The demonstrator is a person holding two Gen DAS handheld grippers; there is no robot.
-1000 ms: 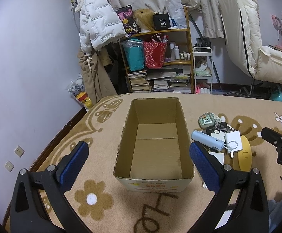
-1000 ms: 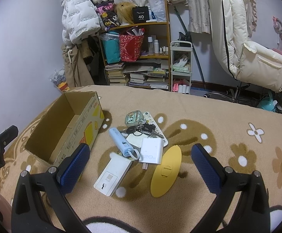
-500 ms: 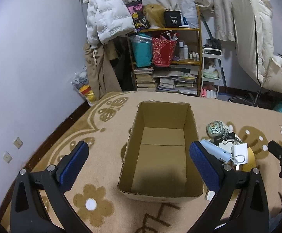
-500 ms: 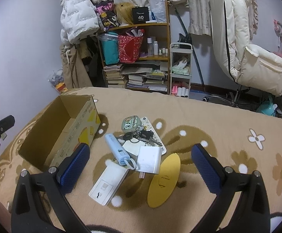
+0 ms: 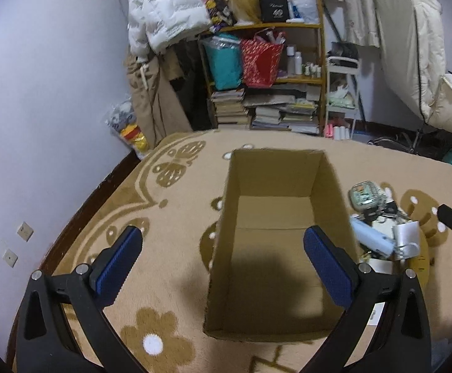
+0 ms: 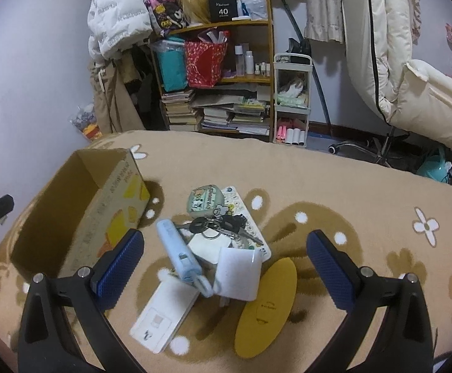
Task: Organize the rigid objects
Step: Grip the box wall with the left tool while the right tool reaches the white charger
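Left gripper (image 5: 222, 261): spread wide, holding nothing, above box.
Right gripper (image 6: 226, 264): spread wide, holding nothing, over pile.
Box (image 5: 275, 329): open-topped, on carpet (image 5: 170, 279).
Pile: blue tube (image 6: 179, 253), charger (image 6: 238, 275), keys (image 6: 216, 225), yellow disc (image 6: 266, 307), just right of box.

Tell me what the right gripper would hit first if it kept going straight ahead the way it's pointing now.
Probably the white charger block, centred between the open right gripper's fingers, with the light blue tube just left of it. Depth is hard to judge through the fisheye.
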